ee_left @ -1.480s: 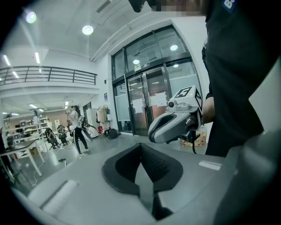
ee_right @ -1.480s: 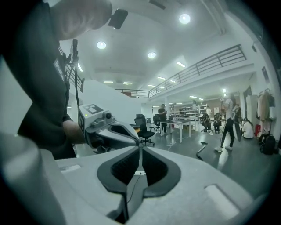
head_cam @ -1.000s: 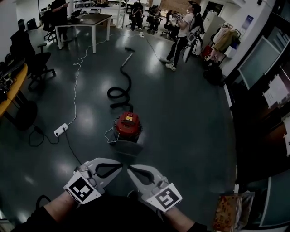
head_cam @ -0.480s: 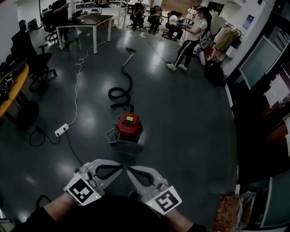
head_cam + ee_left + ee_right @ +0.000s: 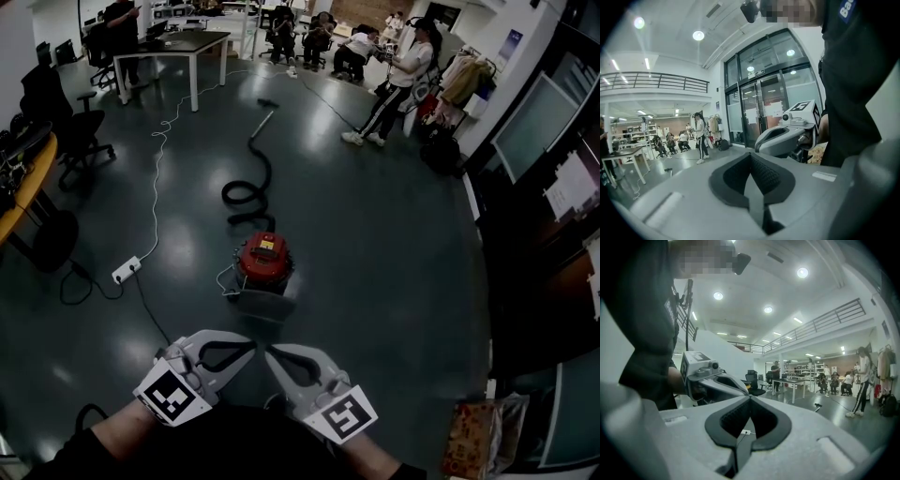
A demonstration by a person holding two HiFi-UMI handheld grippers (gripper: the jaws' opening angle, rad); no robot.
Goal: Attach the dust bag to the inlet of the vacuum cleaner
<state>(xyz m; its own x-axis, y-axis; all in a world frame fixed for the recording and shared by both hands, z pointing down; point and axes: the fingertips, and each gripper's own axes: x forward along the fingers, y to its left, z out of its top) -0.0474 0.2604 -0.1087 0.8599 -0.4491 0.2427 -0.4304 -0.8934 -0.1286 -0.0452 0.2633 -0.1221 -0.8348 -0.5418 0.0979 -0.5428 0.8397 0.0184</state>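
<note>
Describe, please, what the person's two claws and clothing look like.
The left claw and right claw are pale grey moulded shells tapering to pointed tips, with black ribbed pads lining a teardrop opening. Each carries a white cube printed with black square markers. The person wears a dark top.

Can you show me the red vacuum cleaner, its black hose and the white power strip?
red vacuum cleaner (image 5: 264, 260): head view, its red top.
black hose (image 5: 268, 169): head view, the curved stretch above the coil.
white power strip (image 5: 126, 270): head view, its middle.
</note>
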